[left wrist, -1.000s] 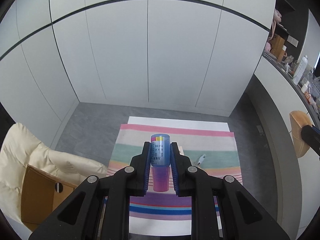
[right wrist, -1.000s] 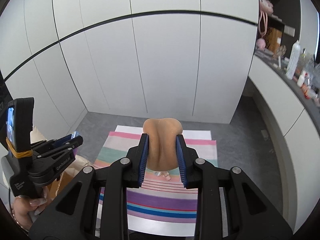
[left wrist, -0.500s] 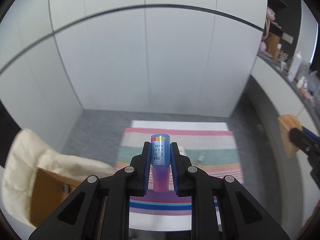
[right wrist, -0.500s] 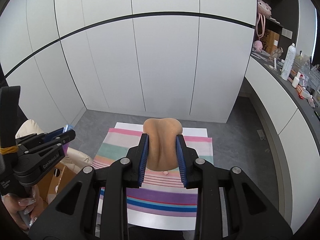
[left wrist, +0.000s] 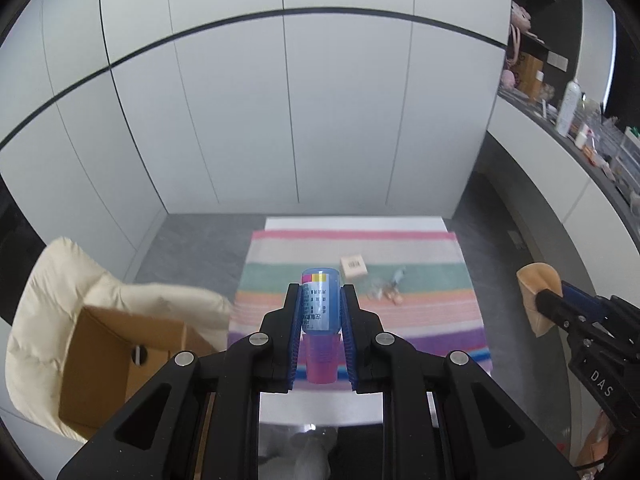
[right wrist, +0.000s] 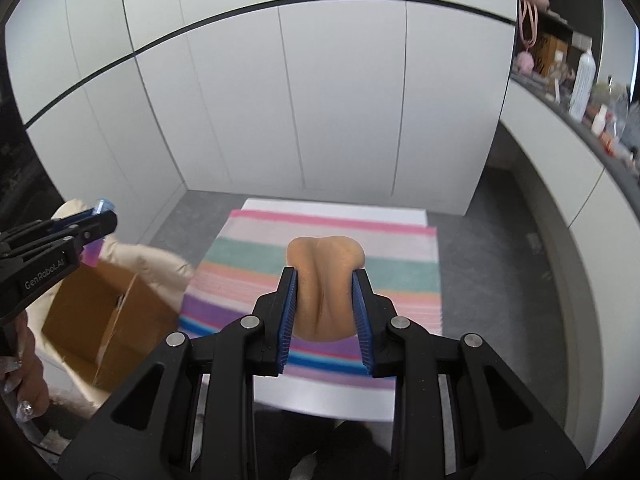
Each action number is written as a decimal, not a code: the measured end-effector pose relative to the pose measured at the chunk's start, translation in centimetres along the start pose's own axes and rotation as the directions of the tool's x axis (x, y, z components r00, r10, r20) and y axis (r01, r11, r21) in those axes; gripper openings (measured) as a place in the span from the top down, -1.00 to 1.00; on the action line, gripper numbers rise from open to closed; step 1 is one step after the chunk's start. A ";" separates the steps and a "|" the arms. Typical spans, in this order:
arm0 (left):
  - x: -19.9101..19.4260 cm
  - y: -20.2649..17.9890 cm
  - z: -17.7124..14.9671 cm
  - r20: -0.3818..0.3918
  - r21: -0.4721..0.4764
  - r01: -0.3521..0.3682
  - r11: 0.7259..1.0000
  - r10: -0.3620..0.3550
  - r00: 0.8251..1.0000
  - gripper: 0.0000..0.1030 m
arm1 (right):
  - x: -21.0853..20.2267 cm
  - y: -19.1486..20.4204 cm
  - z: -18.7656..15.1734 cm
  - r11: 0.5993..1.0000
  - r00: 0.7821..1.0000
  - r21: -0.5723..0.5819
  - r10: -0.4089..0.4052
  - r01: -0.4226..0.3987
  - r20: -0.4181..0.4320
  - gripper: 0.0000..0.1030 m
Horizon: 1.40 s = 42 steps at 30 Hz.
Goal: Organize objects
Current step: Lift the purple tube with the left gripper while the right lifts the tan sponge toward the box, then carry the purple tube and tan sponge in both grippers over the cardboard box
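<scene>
My left gripper (left wrist: 320, 292) is shut on a blue bottle with a pink cap (left wrist: 319, 304), held high above the striped cloth (left wrist: 280, 280). My right gripper (right wrist: 325, 276) is shut on a soft beige sponge (right wrist: 325, 264), also held high. The right gripper and sponge (left wrist: 538, 292) show at the right of the left wrist view. The left gripper (right wrist: 100, 220) shows at the left of the right wrist view. On the cloth lie a small beige box (left wrist: 353, 266) and some small loose items (left wrist: 386, 290).
An open cardboard box (left wrist: 120, 356) sits on a cream cushioned chair (left wrist: 52, 300) left of the table. White cupboard doors (left wrist: 280, 120) stand behind. A counter (left wrist: 580, 136) with bottles and clutter runs along the right.
Both grippers have swung left and the views now show more of the cardboard box and chair. The small box and loose items on the cloth have come into the left wrist view.
</scene>
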<state>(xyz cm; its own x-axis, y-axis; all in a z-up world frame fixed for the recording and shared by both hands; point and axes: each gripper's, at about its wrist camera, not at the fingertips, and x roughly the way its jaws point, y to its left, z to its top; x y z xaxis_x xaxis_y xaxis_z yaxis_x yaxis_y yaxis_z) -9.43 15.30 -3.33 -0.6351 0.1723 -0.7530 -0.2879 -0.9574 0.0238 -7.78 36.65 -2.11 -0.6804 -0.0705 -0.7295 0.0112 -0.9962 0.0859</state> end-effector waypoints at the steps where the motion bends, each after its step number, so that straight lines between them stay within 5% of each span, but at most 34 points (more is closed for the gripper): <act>1: 0.0 -0.1 -0.7 -0.001 0.005 -0.005 1.000 0.005 1.000 0.63 | -0.2 0.2 -0.6 1.000 1.000 0.000 0.006 -0.006 -0.004 0.45; 24: -4.4 0.0 -12.6 -0.076 0.097 -0.007 0.995 0.014 0.997 0.63 | -7.2 -0.2 -15.1 0.997 0.998 0.082 0.012 -0.007 -0.067 0.45; 42: -2.4 4.6 -13.9 -0.124 0.027 -0.019 0.999 0.022 0.992 0.63 | -7.2 -0.2 -15.1 0.994 0.996 0.111 0.007 0.003 -0.086 0.45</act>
<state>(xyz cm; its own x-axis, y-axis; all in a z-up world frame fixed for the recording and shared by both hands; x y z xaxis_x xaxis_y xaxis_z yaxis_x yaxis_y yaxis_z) 0.68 7.23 -10.57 -0.5477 0.1207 -0.8280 -0.2947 -0.9540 0.0559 8.17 36.61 -7.09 -0.6148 -0.0815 -0.7844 -0.0718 -0.9847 0.1586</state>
